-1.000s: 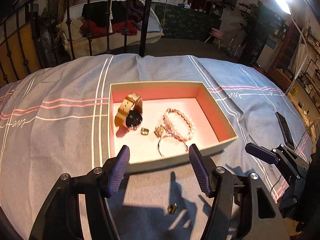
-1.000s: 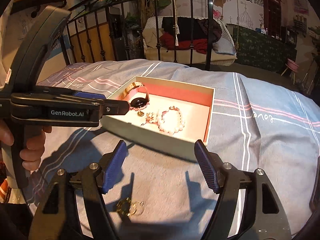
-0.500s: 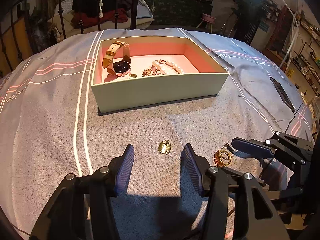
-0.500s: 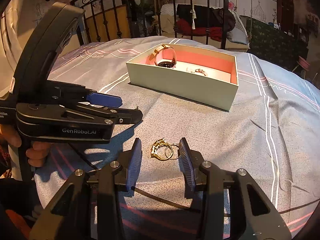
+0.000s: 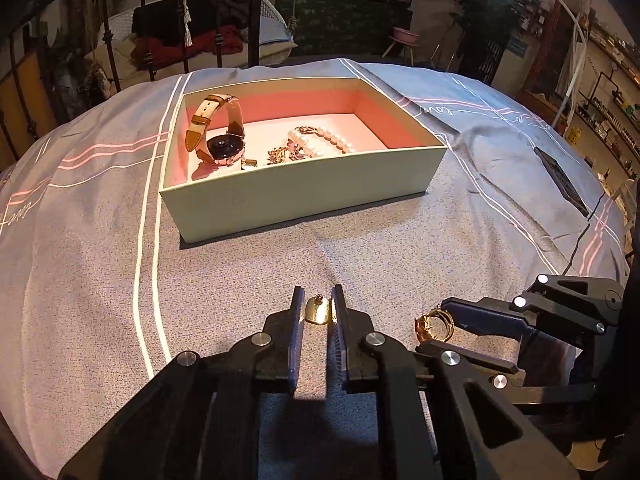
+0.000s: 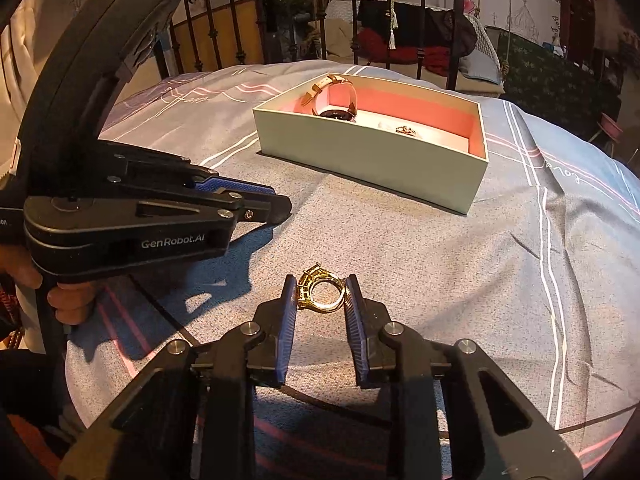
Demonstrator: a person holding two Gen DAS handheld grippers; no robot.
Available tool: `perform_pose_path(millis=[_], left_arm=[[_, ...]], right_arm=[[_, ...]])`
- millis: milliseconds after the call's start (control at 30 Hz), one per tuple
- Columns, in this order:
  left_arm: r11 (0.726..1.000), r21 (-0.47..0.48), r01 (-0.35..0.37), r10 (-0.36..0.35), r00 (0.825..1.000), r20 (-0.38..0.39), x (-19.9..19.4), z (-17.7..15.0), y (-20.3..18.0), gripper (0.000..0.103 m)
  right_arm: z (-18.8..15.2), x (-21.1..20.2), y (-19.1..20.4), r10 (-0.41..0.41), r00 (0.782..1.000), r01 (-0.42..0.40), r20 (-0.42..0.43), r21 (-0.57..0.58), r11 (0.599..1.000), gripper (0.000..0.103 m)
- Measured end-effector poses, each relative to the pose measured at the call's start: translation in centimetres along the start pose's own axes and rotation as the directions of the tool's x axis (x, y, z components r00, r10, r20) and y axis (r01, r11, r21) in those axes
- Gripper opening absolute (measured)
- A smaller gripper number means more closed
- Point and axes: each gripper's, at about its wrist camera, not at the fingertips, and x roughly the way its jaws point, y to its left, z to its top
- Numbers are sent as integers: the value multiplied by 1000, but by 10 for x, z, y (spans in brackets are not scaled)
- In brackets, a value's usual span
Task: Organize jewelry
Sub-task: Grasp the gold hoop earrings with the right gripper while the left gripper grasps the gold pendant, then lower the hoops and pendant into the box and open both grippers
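A pale green box [image 5: 304,188] with a pink inside stands on the grey bedspread. In it lie a watch [image 5: 218,136], a pearl bracelet [image 5: 324,140] and small gold pieces. My left gripper [image 5: 317,312] is shut on a small gold earring [image 5: 318,313] at the bedspread, in front of the box. My right gripper [image 6: 321,292] is shut on a gold ring [image 6: 320,290], also down at the bedspread; it shows in the left wrist view [image 5: 434,324] just right of the left gripper. The box also shows in the right wrist view [image 6: 372,156].
A dark flat device [image 5: 560,176] with a cable lies on the bedspread to the right. A black iron bed rail [image 5: 256,12] runs behind the box. The left gripper's body [image 6: 120,216] fills the left of the right wrist view.
Both grippers have dropped from above the box to the bedspread in front of it. The left has closed on the earring and the right has closed on the ring.
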Motion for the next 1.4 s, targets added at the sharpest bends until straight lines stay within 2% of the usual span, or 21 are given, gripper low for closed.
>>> perform_pose_path(millis=[467,733,867,1133,1400], left_arm=[[999,-39,-5,7,999,41,-18,18,8,13],[998,-59,-19,24,996,86,-23,59,17,13],[996,-80,-31,39,994,99,-17,90,24,13],[994,-95,-52,59,996,69,4,133,33,13],[993,-99,-56,58,998,19,28,145,35,14]], right_arm=[[18,-21,-14,-13,996,10,89,33,999,25],[59,-20,-26,-46,989,44,139,20,999,25],[87,-6,-39,-53,988,44,147,65,997,25],[123,22,-57,-96,991,87,98,91,992,26],[131,42,-66,-103,994,98,45,93,991,26]])
